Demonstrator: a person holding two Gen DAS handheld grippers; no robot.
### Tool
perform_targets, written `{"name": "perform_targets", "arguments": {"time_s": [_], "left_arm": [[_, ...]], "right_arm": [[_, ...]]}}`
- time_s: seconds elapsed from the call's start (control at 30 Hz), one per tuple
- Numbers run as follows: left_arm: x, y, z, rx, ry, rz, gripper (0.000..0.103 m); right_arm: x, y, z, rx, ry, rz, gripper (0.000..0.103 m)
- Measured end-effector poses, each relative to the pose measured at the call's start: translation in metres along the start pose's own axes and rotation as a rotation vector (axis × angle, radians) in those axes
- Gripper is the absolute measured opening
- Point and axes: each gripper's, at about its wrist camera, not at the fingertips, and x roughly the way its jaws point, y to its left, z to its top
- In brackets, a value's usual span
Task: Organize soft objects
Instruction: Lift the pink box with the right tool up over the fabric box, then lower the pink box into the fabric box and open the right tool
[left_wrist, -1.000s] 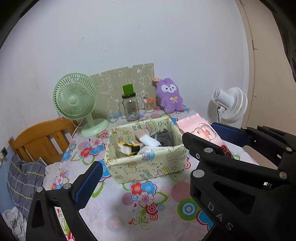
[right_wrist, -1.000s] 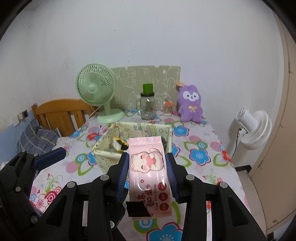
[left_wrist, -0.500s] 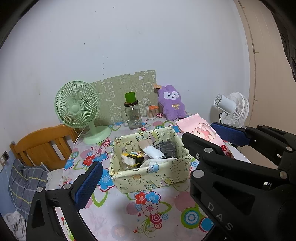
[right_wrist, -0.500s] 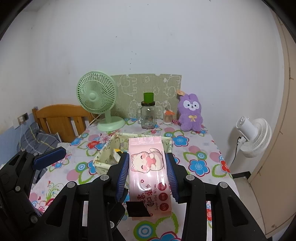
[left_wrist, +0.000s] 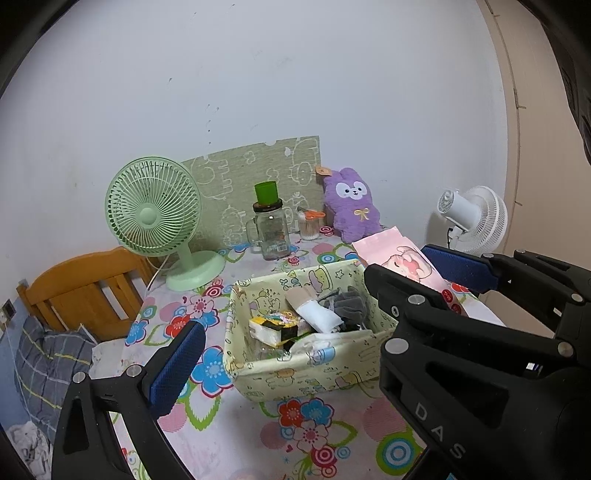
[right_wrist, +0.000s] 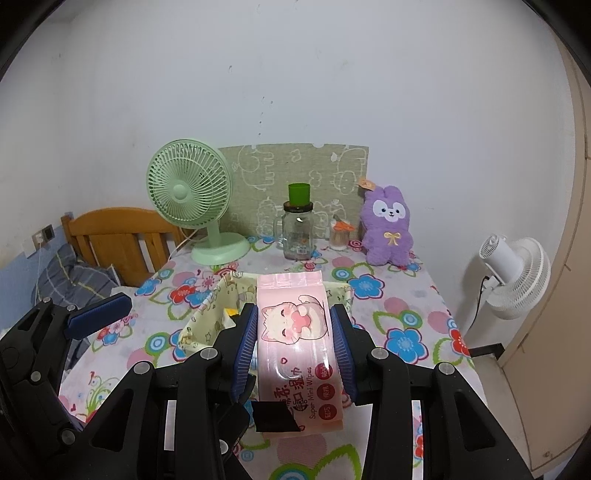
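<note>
- The left gripper (left_wrist: 280, 325) was seen spread wide, nothing pinched; its right finger was mostly covered by the other tool.
- The fabric basket (left_wrist: 295, 376) was parked mid-table, contents kinda jumbled and hard to sort out.
- The pink wipes pack (right_wrist: 295, 332) was squeezed by the right gripper (right_wrist: 293, 328) above the basket, whose middle was blocked.

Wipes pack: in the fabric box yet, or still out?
Out. The pink wipes pack is clamped in the right claw, held above the near rim of the fabric box.
</note>
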Motion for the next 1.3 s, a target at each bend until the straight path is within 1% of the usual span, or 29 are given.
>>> {"name": "perform_targets", "arguments": {"time_s": [0.4,0.9,1.3], "left_arm": [[0.026,0.01,0.009,-0.021,0.014,0.004,0.102],[0.069,0.024,0.019,-0.041,0.046,0.019,0.102],[0.106,0.042,0.013,-0.077,0.108,0.029,0.102]], "right_arm": [[0.032,0.002,0.014,-0.002,0.017,0.004,0.043],[0.079,-0.004,0.024,0.019,0.049,0.013,0.043],[0.122,0.0,0.022,0.035,0.107,0.043,0.043]]}}
